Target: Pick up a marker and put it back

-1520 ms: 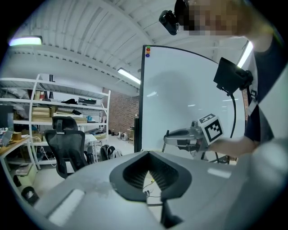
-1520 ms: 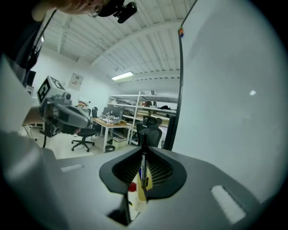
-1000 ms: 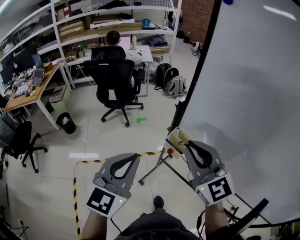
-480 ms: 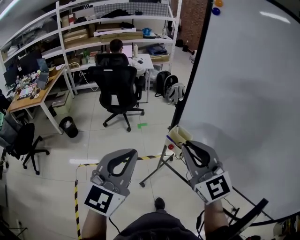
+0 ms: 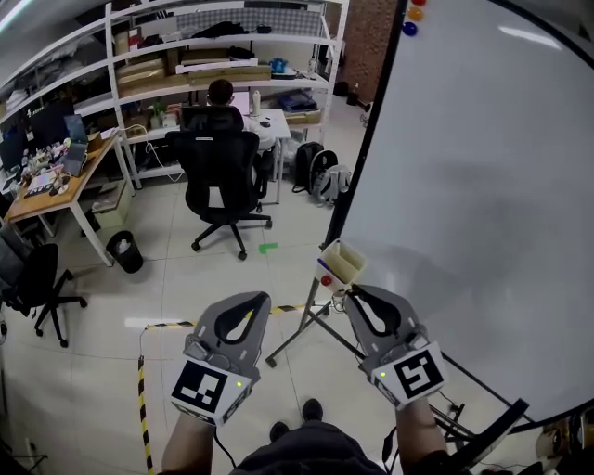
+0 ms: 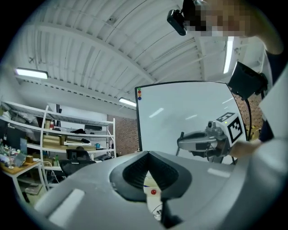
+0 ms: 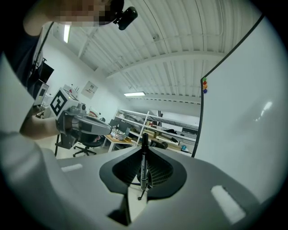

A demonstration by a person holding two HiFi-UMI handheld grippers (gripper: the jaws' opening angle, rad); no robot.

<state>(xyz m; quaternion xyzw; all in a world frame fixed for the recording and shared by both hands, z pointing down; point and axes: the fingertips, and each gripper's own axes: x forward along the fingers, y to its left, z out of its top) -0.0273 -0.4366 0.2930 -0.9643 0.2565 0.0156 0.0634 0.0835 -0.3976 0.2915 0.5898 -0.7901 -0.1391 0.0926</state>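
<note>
- Pointing forward at the bottom of the head view are two grey plastic grippers, the left gripper (image 5: 243, 301) at lower left and the right gripper (image 5: 357, 292) at lower right. Each has a black rubber loop and one black-and-white patterned cube.
- Head view, right half: there is one smooth whiteboard (image 5: 464, 186) with a thin black frame. Three round magnets (image 5: 409, 14) sit at its upper corner. One cream open tray (image 5: 342, 262) sits at its lower corner, just ahead of the right gripper's tips. The marker cannot be made out here.
- Head view, upper left: there are two black office chairs (image 5: 223, 167), one person (image 5: 221, 93) seated at a desk, one round black bin (image 5: 123, 250) and white metal shelves (image 5: 186, 56).
- Left gripper view: the left gripper's (image 6: 148, 155) ribbed black fingers meet at their tips with nothing between them. Through the gap below them shows the tray (image 6: 150, 182) with one red dot.
- Right gripper view: the right gripper's (image 7: 144, 150) ribbed fingers are pinched on one slim black marker (image 7: 143, 164). It stands upright at centre frame, with its top end above the fingertips.
</note>
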